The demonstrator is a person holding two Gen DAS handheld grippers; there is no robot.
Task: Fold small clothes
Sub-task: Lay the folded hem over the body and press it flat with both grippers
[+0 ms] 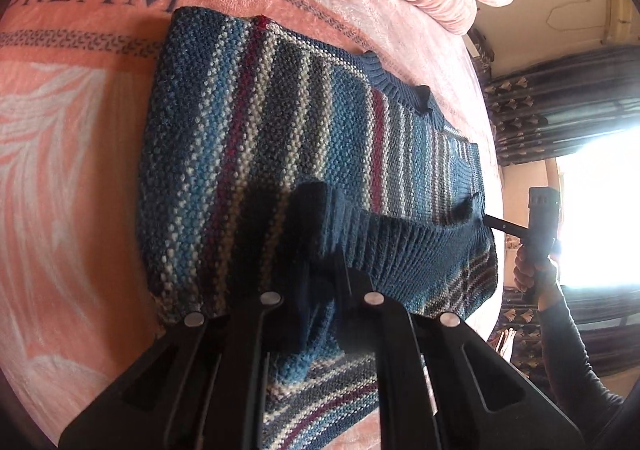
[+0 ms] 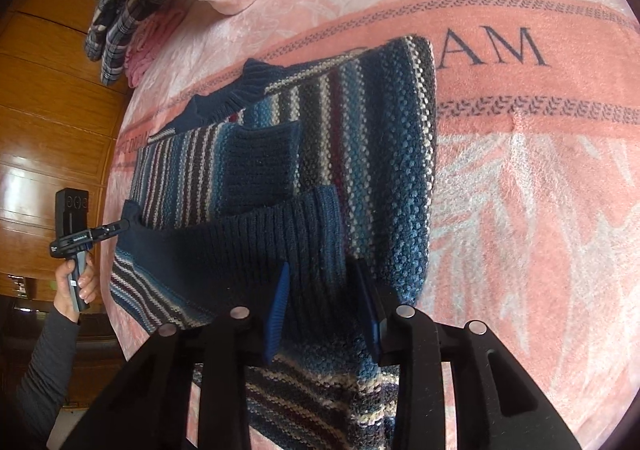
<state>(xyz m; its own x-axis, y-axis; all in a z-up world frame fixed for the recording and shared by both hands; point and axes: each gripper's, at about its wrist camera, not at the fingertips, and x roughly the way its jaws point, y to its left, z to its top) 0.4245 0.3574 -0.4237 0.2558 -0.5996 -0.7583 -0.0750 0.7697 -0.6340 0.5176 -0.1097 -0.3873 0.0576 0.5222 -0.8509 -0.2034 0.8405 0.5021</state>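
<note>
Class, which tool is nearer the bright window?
Right. The right tool grips the sweater hem on the window side; the left tool holds the hem farther from it.

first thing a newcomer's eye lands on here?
The blue, white and maroon striped knit sweater, lying part-folded in the middle of the pink plush blanket lettered DREAM. Next, its dark blue ribbed hem, lifted at both ends by the left gripper and right gripper.
</note>
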